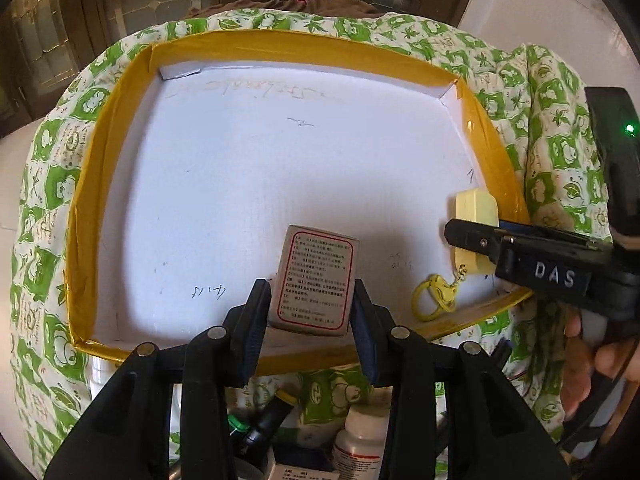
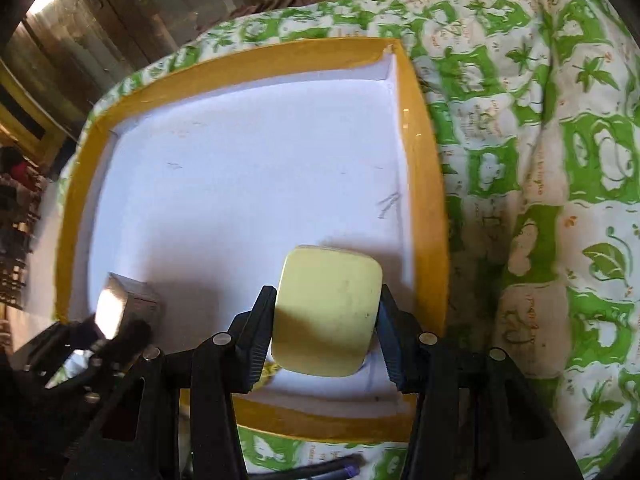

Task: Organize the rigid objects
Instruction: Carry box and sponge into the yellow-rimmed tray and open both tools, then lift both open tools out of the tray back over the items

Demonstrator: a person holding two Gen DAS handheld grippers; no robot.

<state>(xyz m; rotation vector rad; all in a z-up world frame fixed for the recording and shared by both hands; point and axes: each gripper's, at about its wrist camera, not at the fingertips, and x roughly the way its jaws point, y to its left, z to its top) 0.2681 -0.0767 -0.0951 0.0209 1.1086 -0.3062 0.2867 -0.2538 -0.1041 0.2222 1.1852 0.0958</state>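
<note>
Left gripper (image 1: 310, 308) clamps the small box (image 1: 314, 280); right gripper (image 2: 326, 320) clamps the yellow case (image 2: 328, 308). Both sit low over the tray (image 1: 96, 200), near edge. Set each flat on the floor, apart, then release; mind the dangling keyring (image 1: 434, 294).

the white bottle (image 1: 362, 440) is cut off by the frame's bottom edge.

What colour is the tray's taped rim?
Yellow-orange; the tray's rim shows best in the left wrist view.
</note>
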